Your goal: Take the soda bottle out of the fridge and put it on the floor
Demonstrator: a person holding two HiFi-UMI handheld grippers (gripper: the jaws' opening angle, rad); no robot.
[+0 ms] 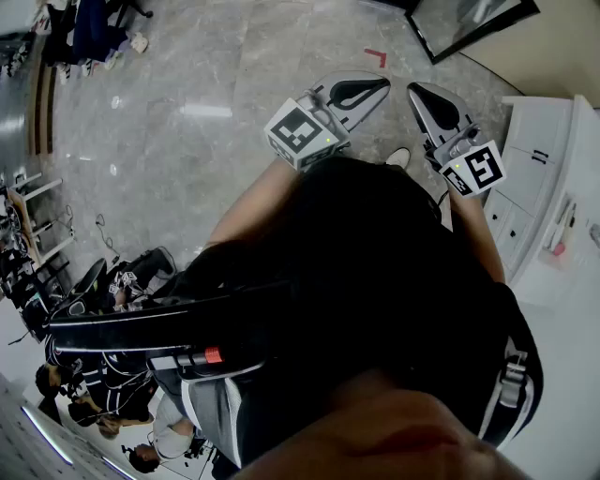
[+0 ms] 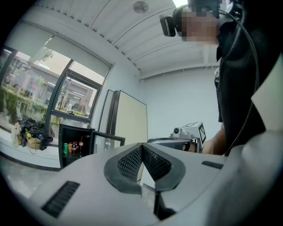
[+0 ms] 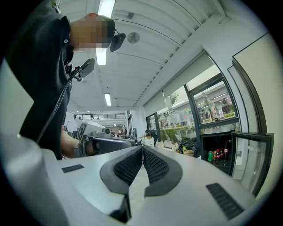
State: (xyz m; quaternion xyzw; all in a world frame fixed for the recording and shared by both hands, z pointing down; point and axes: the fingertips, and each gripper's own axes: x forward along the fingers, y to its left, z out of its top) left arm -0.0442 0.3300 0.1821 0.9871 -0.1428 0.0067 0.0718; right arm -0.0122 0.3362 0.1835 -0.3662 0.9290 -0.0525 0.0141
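Observation:
A small black fridge (image 2: 66,132) stands open by the window, far from both grippers. On its shelf are cans and dark soda bottles (image 2: 80,146) with red labels. The right gripper view shows the same fridge (image 3: 216,137), its bottles (image 3: 225,152) and its glass door (image 3: 252,159) swung open. My left gripper (image 2: 142,145) is shut, pads touching, nothing between them. My right gripper (image 3: 142,147) is also shut and empty. In the head view the left gripper (image 1: 382,84) and right gripper (image 1: 418,91) are held side by side, level, above the marble floor (image 1: 187,141).
A white cabinet (image 1: 544,187) stands at the right. A red tape corner (image 1: 376,57) marks the floor ahead, with a dark framed panel (image 1: 469,23) beyond it. People sit at desks at the left (image 1: 112,281). Bags (image 2: 28,132) lie by the window.

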